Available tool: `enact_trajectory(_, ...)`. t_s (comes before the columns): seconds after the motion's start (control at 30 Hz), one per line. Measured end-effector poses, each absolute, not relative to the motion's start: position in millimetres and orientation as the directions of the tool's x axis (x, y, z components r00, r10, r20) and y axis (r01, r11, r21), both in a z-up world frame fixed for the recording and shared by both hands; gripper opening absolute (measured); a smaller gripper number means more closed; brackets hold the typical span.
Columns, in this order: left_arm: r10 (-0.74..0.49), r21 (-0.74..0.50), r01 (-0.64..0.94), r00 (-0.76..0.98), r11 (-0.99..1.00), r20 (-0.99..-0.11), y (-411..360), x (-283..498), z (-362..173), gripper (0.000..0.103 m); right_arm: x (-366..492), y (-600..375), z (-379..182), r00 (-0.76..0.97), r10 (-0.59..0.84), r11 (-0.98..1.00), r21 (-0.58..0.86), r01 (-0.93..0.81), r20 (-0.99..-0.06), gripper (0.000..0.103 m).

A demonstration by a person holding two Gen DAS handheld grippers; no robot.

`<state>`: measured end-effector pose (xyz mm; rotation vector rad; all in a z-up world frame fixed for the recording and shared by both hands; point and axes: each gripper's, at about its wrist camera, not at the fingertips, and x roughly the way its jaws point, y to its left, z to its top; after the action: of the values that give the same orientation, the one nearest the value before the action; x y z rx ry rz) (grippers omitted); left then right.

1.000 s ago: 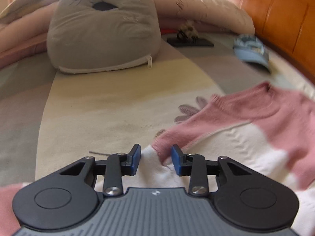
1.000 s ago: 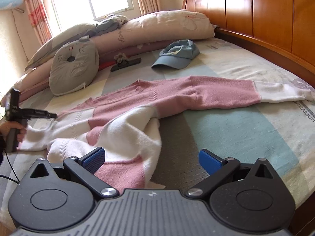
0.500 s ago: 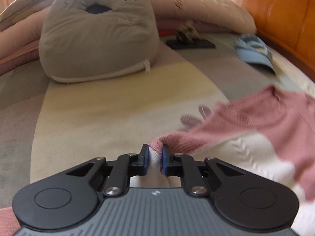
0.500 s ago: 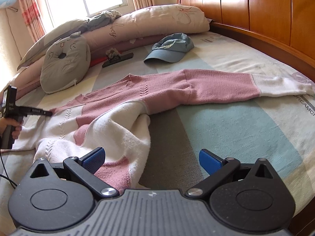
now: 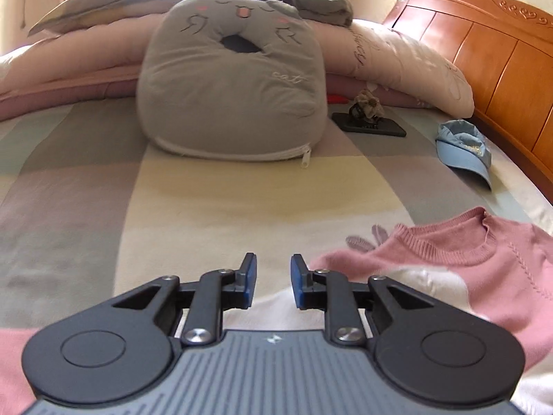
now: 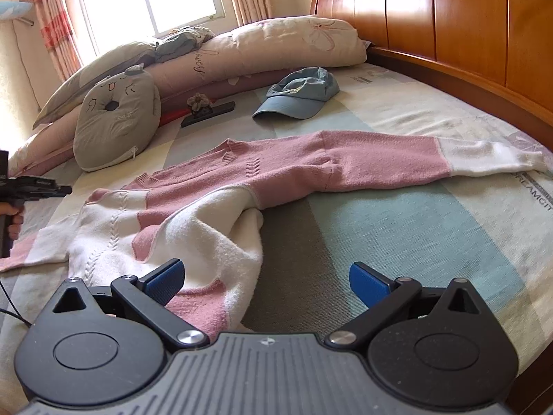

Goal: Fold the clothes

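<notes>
A pink and white sweater (image 6: 242,186) lies spread across the bed, one sleeve stretched toward the headboard. In the left wrist view its pink neckline and shoulder (image 5: 449,252) lie just right of my left gripper (image 5: 271,283). That gripper's jaws are opening, a narrow gap between the blue pads with nothing in it. From the right wrist view, the left gripper (image 6: 52,188) hovers just left of the sweater's shoulder, held by a hand (image 6: 13,221). My right gripper (image 6: 266,282) stands wide open over the sweater's crumpled hem, touching nothing.
A grey cat cushion (image 5: 231,83) and long pillows (image 6: 276,41) line the far side. A blue cap (image 6: 297,93) and a dark phone with a flower ornament (image 6: 207,110) lie beyond the sweater. The wooden headboard (image 6: 449,17) bounds the right side.
My left gripper closed on the sweater's shoulder edge, then let it go and rose back away from it. The shoulder now lies flat to its right. The right gripper stayed put.
</notes>
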<state>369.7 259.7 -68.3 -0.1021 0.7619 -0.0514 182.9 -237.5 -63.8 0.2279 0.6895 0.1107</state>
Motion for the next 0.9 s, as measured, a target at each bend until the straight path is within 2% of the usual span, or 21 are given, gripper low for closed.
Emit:
enact_trajectory(0.07, -0.076, -0.109, -0.003, 0.703, 0.994, -0.707, 263.7, 361.0, -78.0, 0.021, 181.2, -235.3, -63.3, 0.767, 0.182, 0.969, 0.244, -0.034, -0.615, 0.103)
enact_trajectory(0.17, 0.027, -0.04, -0.087, 0.656, 0.995, -0.754, 272.2, 349.6, -99.6, 0.021, 178.4, -234.3, -60.9, 0.772, 0.176, 0.972, 0.233, -0.037, -0.611, 0.103)
enact_trajectory(0.23, 0.072, -0.036, -0.148, 0.664, 0.988, -0.744, 287.4, 332.3, -107.7, 0.025, 177.5, -236.1, -59.5, 0.776, 0.176, 0.97, 0.242, -0.032, -0.606, 0.103)
enact_trajectory(0.3, 0.105, -0.048, -0.208, 0.667, 0.977, -0.738, 302.2, 315.7, -107.6, 0.023, 177.5, -237.7, -58.6, 0.777, 0.18, 0.967, 0.253, -0.028, -0.603, 0.103)
enact_trajectory(0.5, 0.121, -0.067, -0.253, 0.657, 0.965, -0.744, 313.8, 289.9, -94.8, 0.018, 177.3, -233.0, -55.3, 0.774, 0.206, 0.964, 0.258, -0.057, -0.598, 0.103)
enact_trajectory(0.73, -0.078, -0.175, -0.066, 0.705, 0.982, -0.705, 247.2, 267.9, -75.8, 0.038, 170.5, -226.7, -49.5, 0.768, 0.231, 0.964, 0.247, -0.098, -0.597, 0.103)
enact_trajectory(0.9, -0.222, -0.216, 0.093, 0.666, 0.972, -0.712, 185.5, 240.7, -73.0, 0.051, 161.4, -231.8, -52.4, 0.757, 0.239, 0.96, 0.264, -0.091, -0.609, 0.103)
